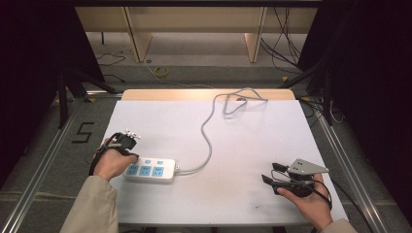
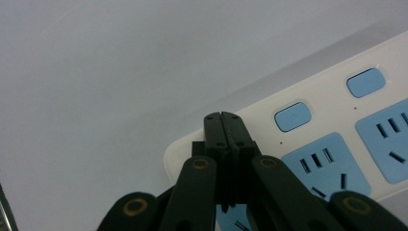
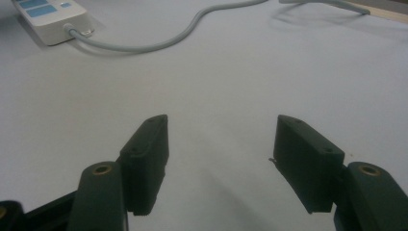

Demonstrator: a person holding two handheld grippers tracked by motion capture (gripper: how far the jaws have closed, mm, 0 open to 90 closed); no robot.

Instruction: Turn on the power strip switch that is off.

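Altogether: one power strip (image 1: 149,170), three blue sockets, two tongs (image 1: 130,154) (image 1: 270,174).

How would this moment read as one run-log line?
left gripper: shut, tips over power strip end | right gripper: open, empty, over table | cable: trailing away

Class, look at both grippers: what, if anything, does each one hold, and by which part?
Nothing is held. The left gripper is shut, empty, over the power strip; the right gripper is open above the table.

Around the table
A black 5 (image 1: 83,132) marks the grey floor (image 1: 48,160); a yellow coil (image 1: 161,71) and wooden shelves (image 1: 194,22) sit beyond.
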